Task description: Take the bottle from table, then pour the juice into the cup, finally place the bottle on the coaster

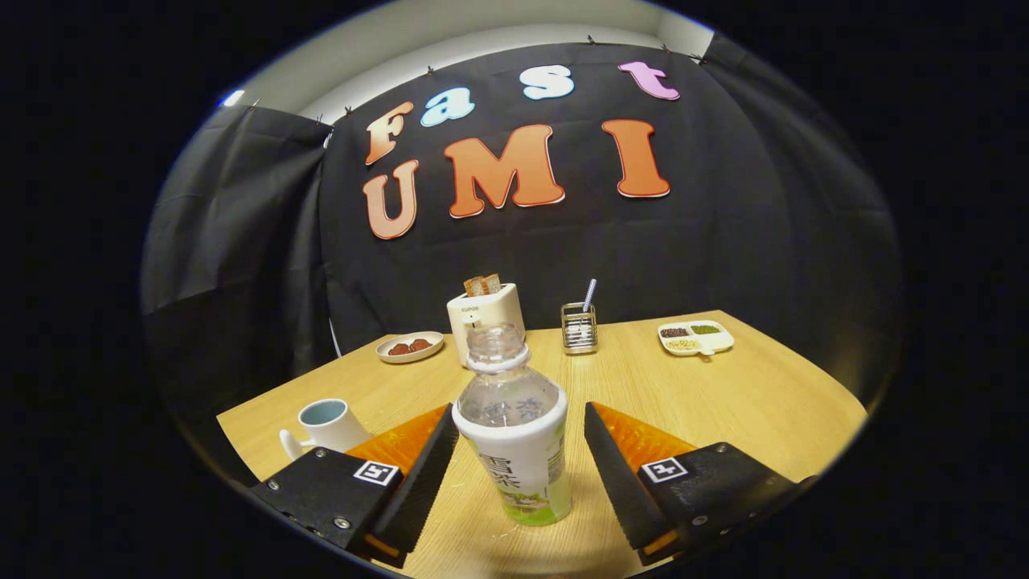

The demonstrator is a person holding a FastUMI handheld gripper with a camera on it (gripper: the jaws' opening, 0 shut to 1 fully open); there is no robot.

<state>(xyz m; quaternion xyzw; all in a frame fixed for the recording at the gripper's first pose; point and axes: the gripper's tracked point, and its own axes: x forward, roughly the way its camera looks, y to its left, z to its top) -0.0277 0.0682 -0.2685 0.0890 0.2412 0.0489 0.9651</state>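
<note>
My tool is open, fingers either side of the bottle, not touching. Bottle upright on the bench; cup near its left edge.

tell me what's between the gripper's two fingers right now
The bottle stands upright on the table between the open gripper fingers, with a small gap on each side, seen in the gripper view.

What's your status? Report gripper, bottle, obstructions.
Gripper open, fingers either side of bottle, left touching or nearly, right clear. Bottle upright on table, uncapped. Cup beside left finger.
</note>
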